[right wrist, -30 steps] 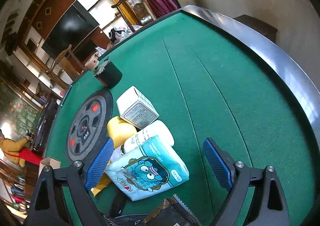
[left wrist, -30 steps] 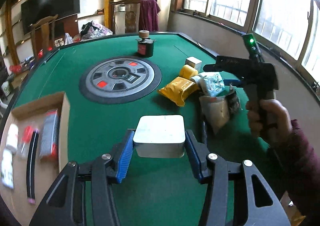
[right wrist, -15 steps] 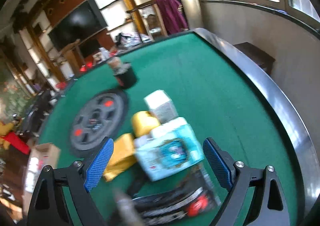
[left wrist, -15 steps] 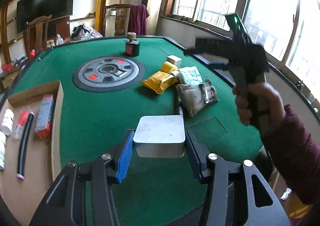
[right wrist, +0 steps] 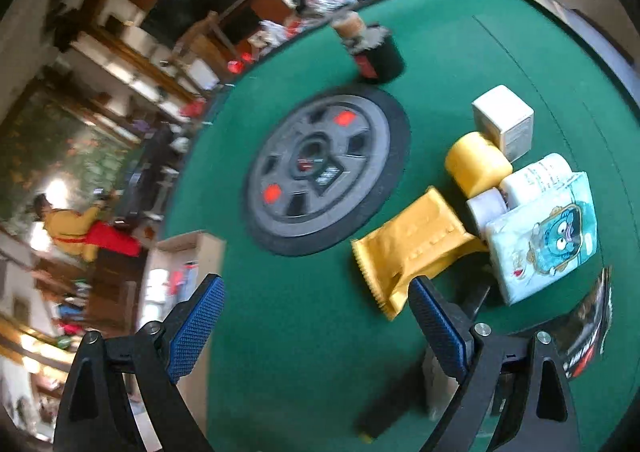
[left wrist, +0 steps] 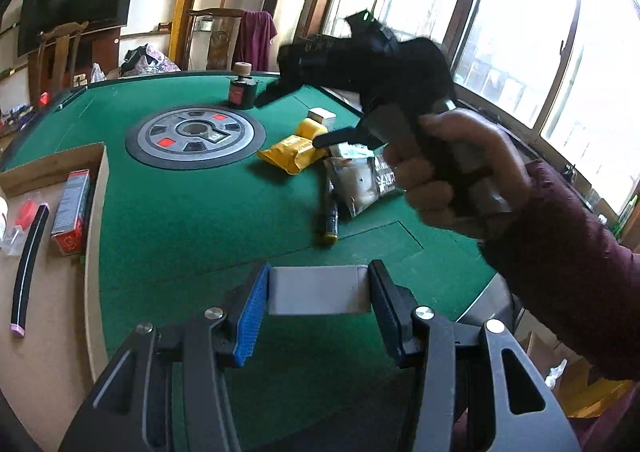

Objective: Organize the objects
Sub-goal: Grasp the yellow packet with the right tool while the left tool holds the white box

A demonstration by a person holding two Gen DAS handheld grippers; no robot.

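Left gripper [left wrist: 318,298] pinches a grey box [left wrist: 318,289]; right gripper [right wrist: 316,326] hangs spread, empty.

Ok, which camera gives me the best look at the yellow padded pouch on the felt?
The right wrist view: the yellow pouch lies whole and close, just ahead of the open right gripper. The left wrist view shows it small, far off and partly hidden by the other gripper's finger.

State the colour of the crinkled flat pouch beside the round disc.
Yellow crinkled flat pouch; right wrist view shows it best.
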